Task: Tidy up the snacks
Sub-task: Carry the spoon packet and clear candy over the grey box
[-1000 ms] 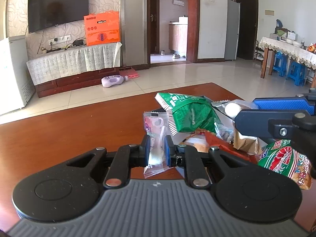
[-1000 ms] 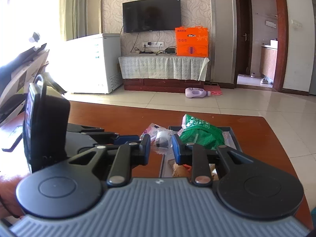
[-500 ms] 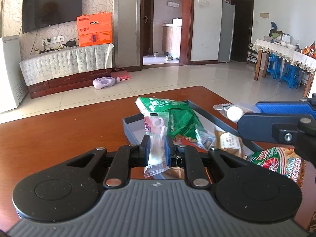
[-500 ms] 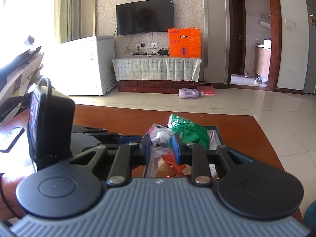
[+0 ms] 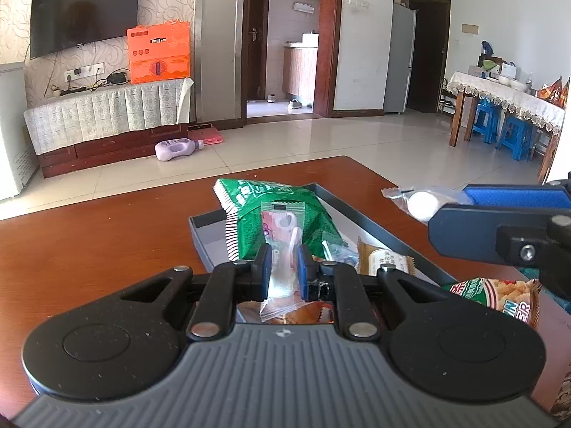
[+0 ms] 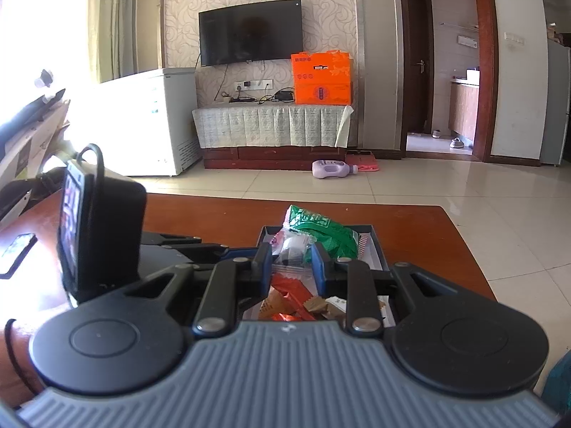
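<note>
My left gripper is shut on a small clear-and-pink candy packet and holds it over the grey tray. The tray holds a green snack bag and several small wrapped snacks. My right gripper is shut on a clear packet with a white snack, seen from the side in the left wrist view, above the tray. The green bag lies at the tray's far end, and orange and brown wrappers lie under my fingers.
The tray sits on a brown wooden table. A green-and-red cracker bag lies at the right. A phone lies on the table's left. The left gripper's body stands left of my right gripper.
Both grippers have moved over the tray with their packets. The tray and green bag now sit more directly under them.
</note>
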`<state>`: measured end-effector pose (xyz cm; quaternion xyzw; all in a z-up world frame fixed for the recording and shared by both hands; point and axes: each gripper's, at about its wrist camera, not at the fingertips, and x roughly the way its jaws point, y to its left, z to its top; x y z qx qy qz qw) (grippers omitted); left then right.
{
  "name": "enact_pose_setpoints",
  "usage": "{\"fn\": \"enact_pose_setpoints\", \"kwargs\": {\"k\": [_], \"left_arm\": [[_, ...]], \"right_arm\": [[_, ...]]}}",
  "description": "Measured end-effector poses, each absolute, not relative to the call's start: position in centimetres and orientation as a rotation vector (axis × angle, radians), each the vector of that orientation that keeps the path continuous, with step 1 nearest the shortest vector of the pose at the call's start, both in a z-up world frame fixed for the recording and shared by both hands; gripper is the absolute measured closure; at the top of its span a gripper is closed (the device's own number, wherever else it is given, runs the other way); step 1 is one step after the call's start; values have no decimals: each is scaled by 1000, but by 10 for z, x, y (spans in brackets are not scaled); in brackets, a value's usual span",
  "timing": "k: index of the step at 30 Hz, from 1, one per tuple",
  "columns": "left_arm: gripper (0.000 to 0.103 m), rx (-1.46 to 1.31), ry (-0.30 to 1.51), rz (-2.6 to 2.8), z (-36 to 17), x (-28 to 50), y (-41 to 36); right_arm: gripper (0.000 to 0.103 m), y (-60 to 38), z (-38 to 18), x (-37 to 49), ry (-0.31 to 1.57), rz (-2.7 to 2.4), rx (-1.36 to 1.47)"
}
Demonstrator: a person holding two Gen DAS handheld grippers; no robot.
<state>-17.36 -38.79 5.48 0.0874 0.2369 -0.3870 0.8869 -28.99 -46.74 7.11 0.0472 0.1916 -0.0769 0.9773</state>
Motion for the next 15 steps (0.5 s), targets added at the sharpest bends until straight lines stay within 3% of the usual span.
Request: {"fn": "enact_pose_setpoints", "kwargs": {"k": [15], "left_arm": [[85, 173, 516, -824, 43, -159, -411]], "right_arm": [[76, -473, 69, -298, 390, -182, 105]]}}
